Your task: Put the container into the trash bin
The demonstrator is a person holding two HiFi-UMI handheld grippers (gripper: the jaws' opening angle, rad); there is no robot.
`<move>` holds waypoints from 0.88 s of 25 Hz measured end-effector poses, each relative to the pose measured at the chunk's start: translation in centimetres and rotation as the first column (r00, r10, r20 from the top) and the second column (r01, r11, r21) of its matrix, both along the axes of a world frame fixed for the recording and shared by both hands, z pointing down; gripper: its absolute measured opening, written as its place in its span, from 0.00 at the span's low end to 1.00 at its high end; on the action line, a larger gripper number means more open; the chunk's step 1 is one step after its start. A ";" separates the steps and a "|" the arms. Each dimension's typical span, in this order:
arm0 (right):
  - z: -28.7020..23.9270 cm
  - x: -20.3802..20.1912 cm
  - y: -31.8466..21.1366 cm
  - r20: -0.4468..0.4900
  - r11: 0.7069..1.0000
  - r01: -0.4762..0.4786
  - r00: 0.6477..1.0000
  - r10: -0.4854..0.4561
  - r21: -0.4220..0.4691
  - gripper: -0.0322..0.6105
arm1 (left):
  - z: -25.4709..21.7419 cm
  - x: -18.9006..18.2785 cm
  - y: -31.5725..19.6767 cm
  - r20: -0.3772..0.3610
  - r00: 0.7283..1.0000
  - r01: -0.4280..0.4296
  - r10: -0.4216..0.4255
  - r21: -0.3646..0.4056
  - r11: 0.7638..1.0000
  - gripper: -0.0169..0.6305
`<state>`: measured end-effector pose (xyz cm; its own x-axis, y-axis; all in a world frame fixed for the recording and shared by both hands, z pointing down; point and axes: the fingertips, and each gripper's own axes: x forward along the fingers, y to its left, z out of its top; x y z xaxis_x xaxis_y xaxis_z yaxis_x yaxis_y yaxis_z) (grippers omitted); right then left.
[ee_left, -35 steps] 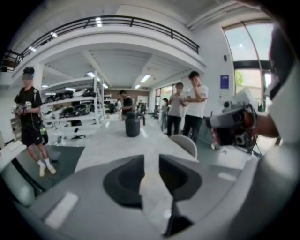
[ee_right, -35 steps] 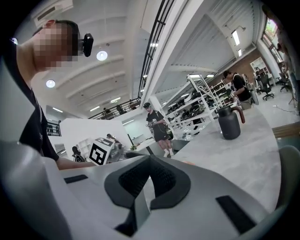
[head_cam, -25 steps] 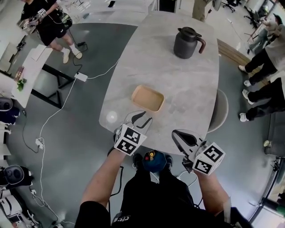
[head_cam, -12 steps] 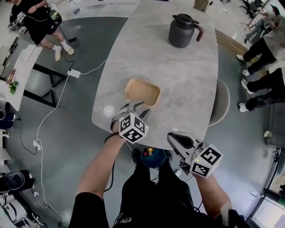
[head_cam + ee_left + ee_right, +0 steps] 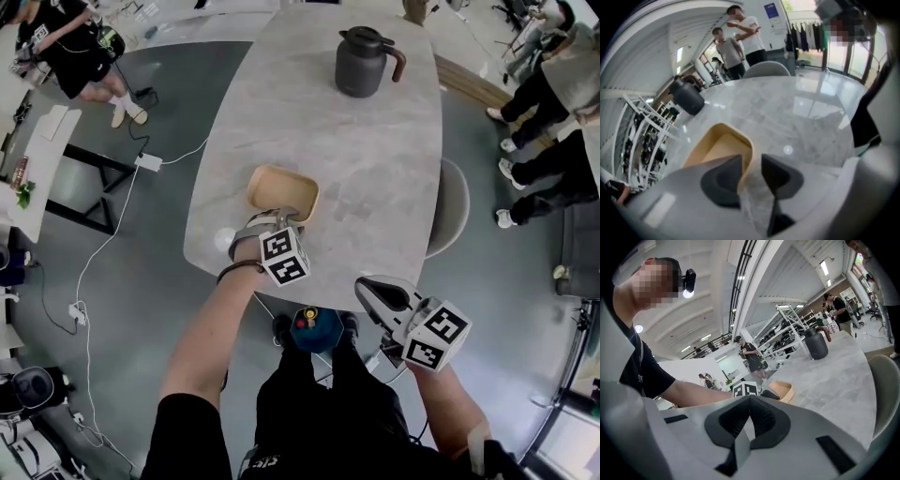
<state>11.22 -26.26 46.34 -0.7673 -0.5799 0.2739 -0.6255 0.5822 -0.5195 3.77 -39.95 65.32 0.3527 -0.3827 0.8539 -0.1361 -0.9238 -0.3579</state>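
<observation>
The container (image 5: 283, 190) is a shallow tan tray lying on the grey marble table (image 5: 375, 159), near its front left edge. My left gripper (image 5: 265, 221) points steeply down at the tray's near rim. In the left gripper view the container (image 5: 719, 145) has its near wall standing between the two dark pads (image 5: 723, 180) of the left gripper (image 5: 751, 161). The jaws are closing, and a gap still shows beside the wall. My right gripper (image 5: 370, 286) hangs off the table's front edge, shut and empty. In the right gripper view its tips (image 5: 750, 401) meet, with the container (image 5: 783, 390) far ahead.
A dark kettle (image 5: 361, 61) stands at the table's far end. A pale chair (image 5: 450, 206) is tucked at the right side. Several people stand to the right and at the back left. White cables (image 5: 122, 216) run over the floor on the left.
My left gripper has rolled and come forward and down onto the container's near rim. The right gripper has barely shifted.
</observation>
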 end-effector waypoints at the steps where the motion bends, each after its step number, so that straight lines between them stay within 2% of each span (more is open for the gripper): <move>1: -0.1 0.1 0.3 0.000 1.000 0.004 1.000 -0.004 0.000 0.04 | 0.1 0.1 0.3 0.012 1.000 -0.008 0.008 0.001 1.000 0.22; 3: -0.6 0.3 0.9 -0.001 1.000 0.011 1.000 -0.011 0.004 0.04 | 0.1 0.3 0.9 0.028 1.000 -0.014 0.014 0.009 1.000 0.13; 8: -2.1 2.1 1.7 -0.009 1.000 0.009 1.000 -0.009 0.026 0.04 | -1.1 0.1 2.2 0.028 0.999 0.032 -0.033 0.032 0.999 0.07; 11: -4.2 3.3 2.1 0.015 0.999 0.004 1.000 -0.005 0.048 0.04 | -3.7 0.1 3.4 -0.030 0.993 0.117 -0.116 0.017 0.993 0.07; 15: -7.6 5.1 2.6 0.052 0.994 0.013 0.998 -0.019 0.113 0.04 | -8.8 -0.1 5.7 -0.129 0.964 0.235 -0.234 -0.009 0.972 0.07; 22: -9.1 5.8 4.4 0.085 0.990 0.061 0.994 -0.073 0.130 0.04 | -17.2 -1.9 8.8 -0.242 0.913 0.348 -0.330 0.036 0.937 0.07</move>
<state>17.03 -21.86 37.25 -0.8237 -0.5520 0.1300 -0.5373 0.6862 -0.4903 1.91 -31.18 48.15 0.3719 -0.5744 0.7292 -0.5226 -0.7788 -0.3470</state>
